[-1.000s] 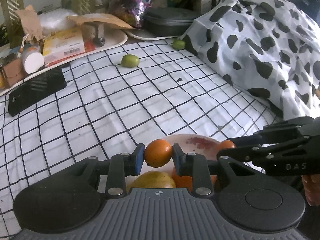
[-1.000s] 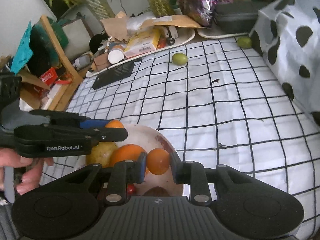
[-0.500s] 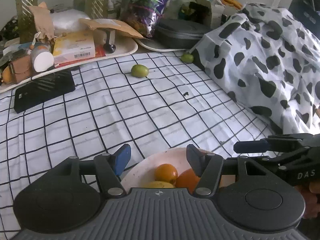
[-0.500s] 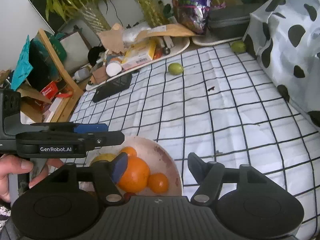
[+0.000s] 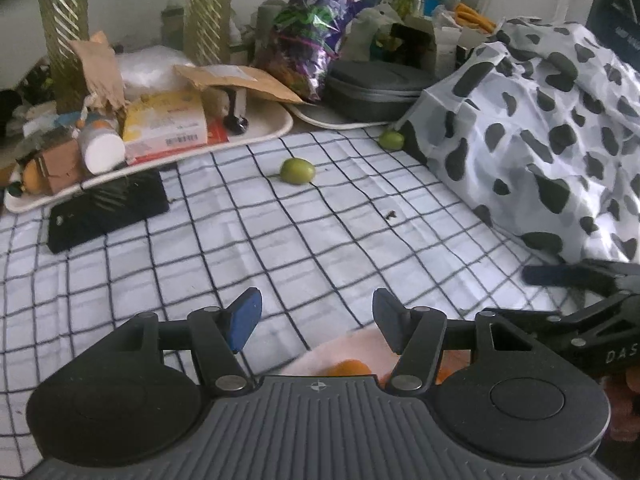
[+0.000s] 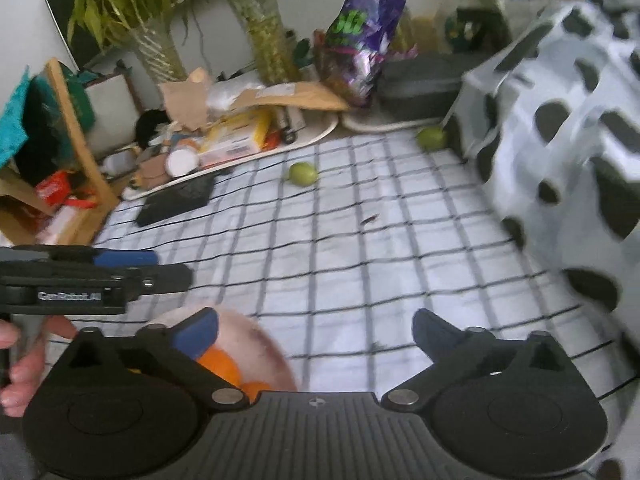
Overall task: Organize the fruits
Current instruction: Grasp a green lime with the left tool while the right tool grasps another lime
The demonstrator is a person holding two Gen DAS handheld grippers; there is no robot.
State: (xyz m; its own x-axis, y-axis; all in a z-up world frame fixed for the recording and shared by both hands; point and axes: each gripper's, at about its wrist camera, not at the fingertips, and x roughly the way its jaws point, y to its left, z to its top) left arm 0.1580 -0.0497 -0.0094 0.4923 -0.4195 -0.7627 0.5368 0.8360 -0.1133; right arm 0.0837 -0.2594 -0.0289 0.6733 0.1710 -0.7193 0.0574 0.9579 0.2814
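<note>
Both grippers are open and empty above the near end of the checked cloth. My left gripper (image 5: 316, 316) stands just beyond a pale bowl (image 5: 340, 344) holding orange fruits (image 5: 347, 367). My right gripper (image 6: 316, 332) is to the right of the same bowl (image 6: 264, 344), with oranges (image 6: 218, 364) showing under its left finger. Two green fruits lie far off on the cloth: one in the middle (image 5: 297, 171) (image 6: 303, 174), one by the spotted cloth (image 5: 391, 140) (image 6: 431, 138). The left gripper also shows at the left of the right wrist view (image 6: 120, 270).
A white tray (image 5: 264, 130) full of boxes and clutter lines the far edge, with a black phone-like slab (image 5: 108, 210) in front. A black case (image 5: 376, 88) and a purple bag (image 5: 316, 36) stand behind. A spotted cloth heap (image 5: 540, 128) fills the right side.
Both grippers opened and let their oranges into the bowl, then drew back and lifted, so the bowl slid down to the bottom of both views.
</note>
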